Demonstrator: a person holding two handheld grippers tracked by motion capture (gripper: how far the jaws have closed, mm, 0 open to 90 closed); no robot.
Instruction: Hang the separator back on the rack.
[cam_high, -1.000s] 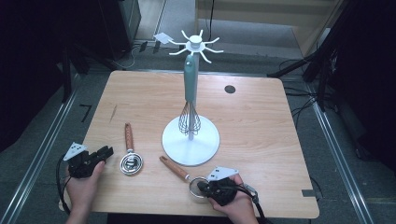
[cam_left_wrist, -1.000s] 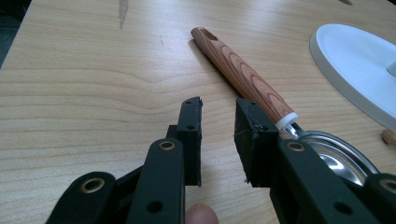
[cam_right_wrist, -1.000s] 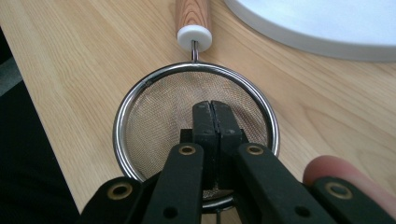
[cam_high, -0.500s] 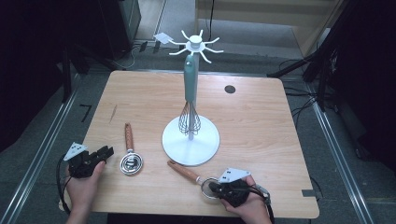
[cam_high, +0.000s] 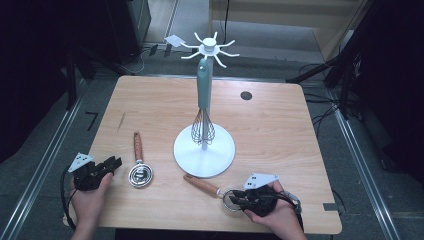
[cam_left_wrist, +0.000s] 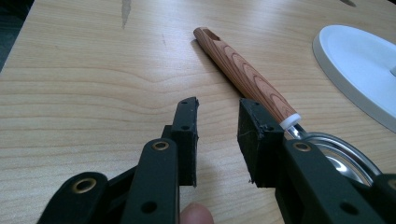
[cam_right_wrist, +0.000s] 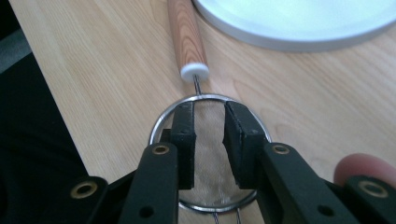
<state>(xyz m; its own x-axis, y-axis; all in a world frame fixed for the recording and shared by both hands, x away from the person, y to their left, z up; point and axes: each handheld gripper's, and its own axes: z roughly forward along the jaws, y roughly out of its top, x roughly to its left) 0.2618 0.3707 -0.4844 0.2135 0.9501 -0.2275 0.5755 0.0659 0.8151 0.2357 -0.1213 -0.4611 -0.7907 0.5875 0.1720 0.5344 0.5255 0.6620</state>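
A white utensil stand (cam_high: 204, 150) rises mid-table with a teal-handled whisk (cam_high: 204, 85) hanging from it. Left of its base lies a wood-handled utensil (cam_high: 137, 147) with a round metal head (cam_high: 140, 176). My left gripper (cam_high: 112, 164) rests just left of that head, open and empty (cam_left_wrist: 217, 105), with the wooden handle (cam_left_wrist: 243, 74) beside its right jaw. A wood-handled strainer (cam_high: 202, 185) lies near the front edge. My right gripper (cam_high: 237, 200) sits over its mesh (cam_right_wrist: 208, 140). Its jaws (cam_right_wrist: 208, 112) have just been opening and stand apart inside the ring (cam_right_wrist: 161, 123), pressing on nothing.
The stand's wide white base (cam_right_wrist: 289, 23) lies just beyond the strainer's handle (cam_right_wrist: 187, 32) and right of the left utensil (cam_left_wrist: 364, 74). A dark round hole (cam_high: 246, 95) marks the table's far right. The front table edge (cam_high: 200, 227) is close under both hands.
The right hand moved to the right along the front edge, taking the strainer with it, and its jaws have parted. The left hand and its utensil stayed put.
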